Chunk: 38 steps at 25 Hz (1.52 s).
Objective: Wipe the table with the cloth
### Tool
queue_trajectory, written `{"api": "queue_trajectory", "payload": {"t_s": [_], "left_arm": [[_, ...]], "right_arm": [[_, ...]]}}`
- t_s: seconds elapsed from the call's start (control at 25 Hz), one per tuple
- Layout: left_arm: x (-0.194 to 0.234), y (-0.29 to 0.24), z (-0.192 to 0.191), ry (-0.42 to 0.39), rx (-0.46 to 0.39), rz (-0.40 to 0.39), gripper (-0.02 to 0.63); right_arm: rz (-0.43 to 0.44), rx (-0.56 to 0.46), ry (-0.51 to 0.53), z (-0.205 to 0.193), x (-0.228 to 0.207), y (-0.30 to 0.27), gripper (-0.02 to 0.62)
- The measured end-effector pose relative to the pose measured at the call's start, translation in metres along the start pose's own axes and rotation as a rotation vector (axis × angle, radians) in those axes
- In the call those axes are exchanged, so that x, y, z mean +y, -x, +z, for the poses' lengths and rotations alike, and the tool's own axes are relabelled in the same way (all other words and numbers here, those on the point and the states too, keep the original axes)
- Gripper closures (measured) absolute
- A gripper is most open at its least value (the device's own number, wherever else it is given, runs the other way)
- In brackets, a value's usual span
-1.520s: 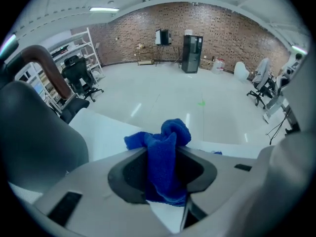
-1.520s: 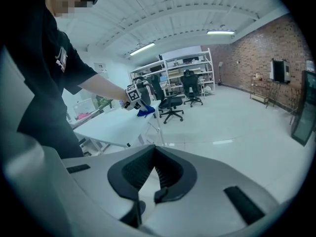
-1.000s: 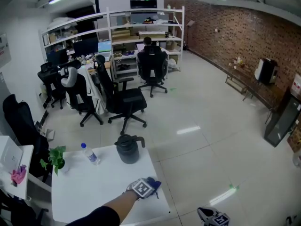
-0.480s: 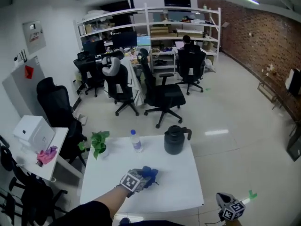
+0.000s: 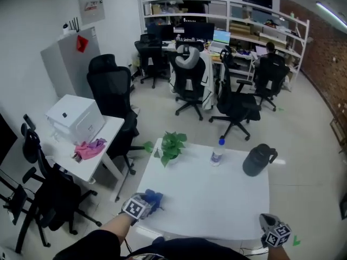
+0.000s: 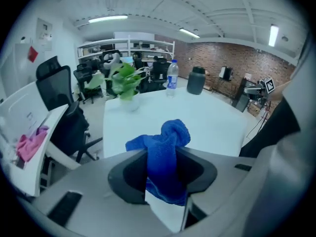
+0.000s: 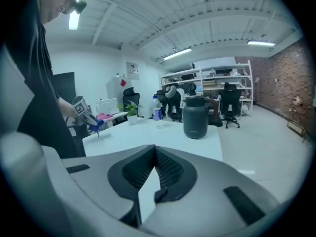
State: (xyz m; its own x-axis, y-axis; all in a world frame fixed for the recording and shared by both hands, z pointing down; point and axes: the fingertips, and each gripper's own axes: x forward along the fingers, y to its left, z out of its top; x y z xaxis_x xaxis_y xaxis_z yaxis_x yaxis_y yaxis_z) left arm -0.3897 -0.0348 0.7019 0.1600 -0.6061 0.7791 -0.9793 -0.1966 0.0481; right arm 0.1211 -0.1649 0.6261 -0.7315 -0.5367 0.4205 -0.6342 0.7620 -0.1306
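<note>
A blue cloth (image 6: 170, 132) is bunched between the jaws of my left gripper (image 6: 163, 154), which is shut on it. In the head view the left gripper (image 5: 142, 206) holds the cloth (image 5: 154, 198) at the near left corner of the white table (image 5: 206, 199). The right gripper view also shows that cloth (image 7: 95, 126) hanging at the table's corner; I cannot tell whether it touches the top. My right gripper (image 5: 272, 231) hangs off the table's near right corner. Its jaws (image 7: 155, 169) are shut on nothing.
At the table's far side stand a potted plant (image 5: 171, 145), a water bottle (image 5: 217, 151) and a dark jug (image 5: 257, 160). A side table (image 5: 92, 145) with a white box and a pink cloth is at the left. Office chairs (image 5: 111, 99) stand beyond.
My left gripper has carried the cloth leftwards along the table's near side, from the right front to the left front corner. The head view has swung left. The right gripper stays low at the right.
</note>
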Motion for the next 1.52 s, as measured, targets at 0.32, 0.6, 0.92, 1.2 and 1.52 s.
{"api": "queue_trajectory", "payload": {"t_s": [0.32, 0.6, 0.92, 1.2, 1.52], "left_arm": [[0.075, 0.016, -0.119, 0.146, 0.091, 0.136, 0.465], [0.063, -0.002, -0.127, 0.153, 0.092, 0.136, 0.456], [0.059, -0.013, -0.122, 0.167, 0.127, 0.11, 0.4], [0.059, 0.023, -0.064, 0.294, -0.118, 0.137, 0.255], [0.009, 0.096, 0.059, 0.285, -0.609, -0.098, 0.573]], "right_arm": [[0.019, 0.101, 0.009, 0.001, 0.032, -0.049, 0.581], [0.02, 0.125, 0.025, 0.0, 0.04, -0.041, 0.581], [-0.01, 0.109, 0.008, -0.006, 0.032, -0.016, 0.581], [-0.017, 0.061, -0.01, -0.003, 0.022, -0.004, 0.581], [0.076, -0.089, -0.043, 0.04, 0.036, -0.012, 0.581]]}}
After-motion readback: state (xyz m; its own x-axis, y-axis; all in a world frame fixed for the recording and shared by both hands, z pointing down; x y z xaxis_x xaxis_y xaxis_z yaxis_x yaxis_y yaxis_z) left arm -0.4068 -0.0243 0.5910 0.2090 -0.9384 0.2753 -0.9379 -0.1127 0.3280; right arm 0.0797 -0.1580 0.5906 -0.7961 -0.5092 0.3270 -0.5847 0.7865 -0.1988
